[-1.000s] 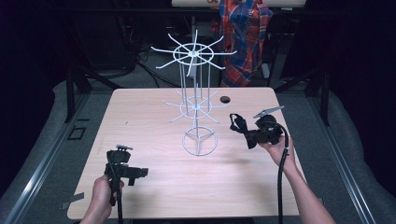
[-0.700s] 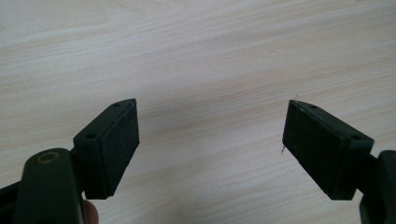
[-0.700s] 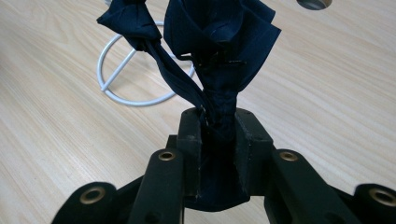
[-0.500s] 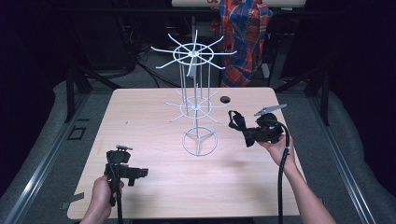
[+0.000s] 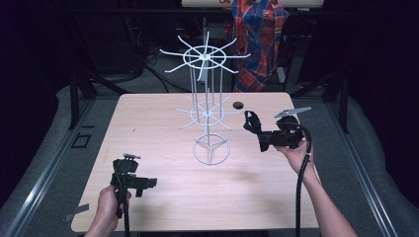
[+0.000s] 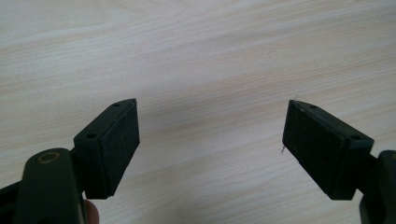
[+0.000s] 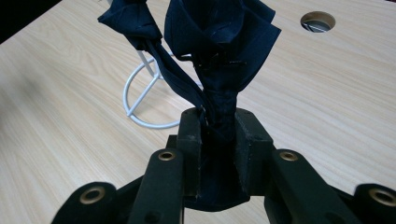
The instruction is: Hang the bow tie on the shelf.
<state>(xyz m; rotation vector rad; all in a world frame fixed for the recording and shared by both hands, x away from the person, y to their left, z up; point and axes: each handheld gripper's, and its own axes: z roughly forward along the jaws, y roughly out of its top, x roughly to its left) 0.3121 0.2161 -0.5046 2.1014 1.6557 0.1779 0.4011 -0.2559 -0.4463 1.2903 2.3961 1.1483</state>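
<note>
We hold the right gripper [image 5: 258, 132] above the right half of the table [image 5: 158, 123], its jaws pinched tight on a dark navy piece of cloth [image 7: 219, 51]. In the right gripper view the fabric bunches between the two pads and rises beyond them in folded lobes, with a thin strap-like strip trailing off to one side. From the high view the cloth [image 5: 252, 122] sticks out of the gripper toward the white wire rack [image 5: 207, 113], near it but apart from it.

That rack is what stands in our way: a tall stand in the table's middle, with a ring base [image 7: 142, 95], an upright post, and two tiers of thin prongs fanning outward. The base ring lies just beyond the cloth in the right gripper view.

A round hole [image 5: 238, 105] in the tabletop sits behind the rack, toward the far edge. Beyond the table hangs a red and blue plaid cloth [image 5: 259, 39].

Our left gripper [image 6: 210, 140] rests low at the near left of the table, well apart from the rack, its jaws spread wide over bare wood with nothing between them.
</note>
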